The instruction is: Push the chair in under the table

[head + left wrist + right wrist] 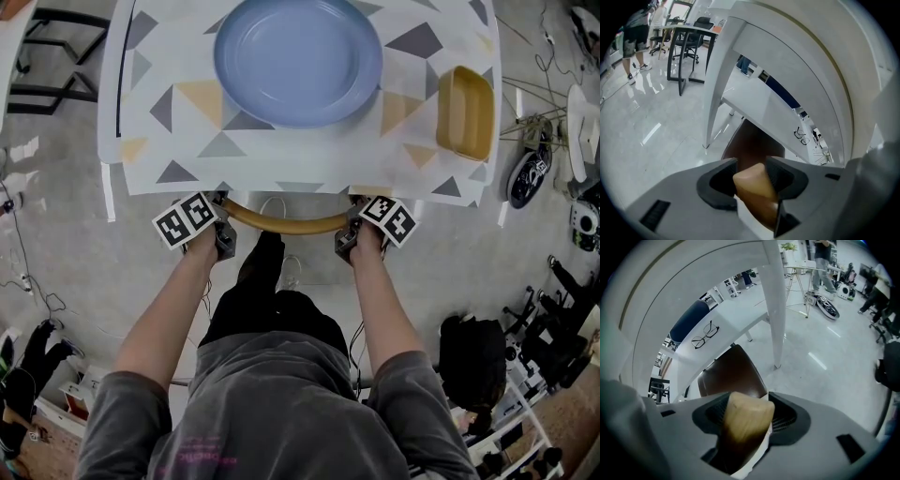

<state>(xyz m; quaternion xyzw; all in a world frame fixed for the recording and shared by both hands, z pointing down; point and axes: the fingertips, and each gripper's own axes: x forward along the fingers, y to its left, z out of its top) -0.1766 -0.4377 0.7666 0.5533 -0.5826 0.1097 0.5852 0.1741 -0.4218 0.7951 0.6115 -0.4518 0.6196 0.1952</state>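
Observation:
The chair's curved wooden backrest (286, 225) lies just at the near edge of the table (187, 141), which has a triangle-patterned cloth. My left gripper (223, 230) is shut on the backrest's left end and my right gripper (352, 234) on its right end. In the left gripper view the wooden rail (754, 187) sits between the black pads of the left gripper (752, 180), with the brown seat (752, 145) beyond, under the tabletop. The right gripper view shows the rail (745, 420) filling the right gripper (746, 417), and the seat (729, 373) below the table.
A blue plate (298, 61) and a yellow dish (466, 112) rest on the table. White table legs (717, 84) (776, 310) flank the chair. A black bag (473, 361) and gear lie on the floor at right, and a black frame (56, 47) stands at back left.

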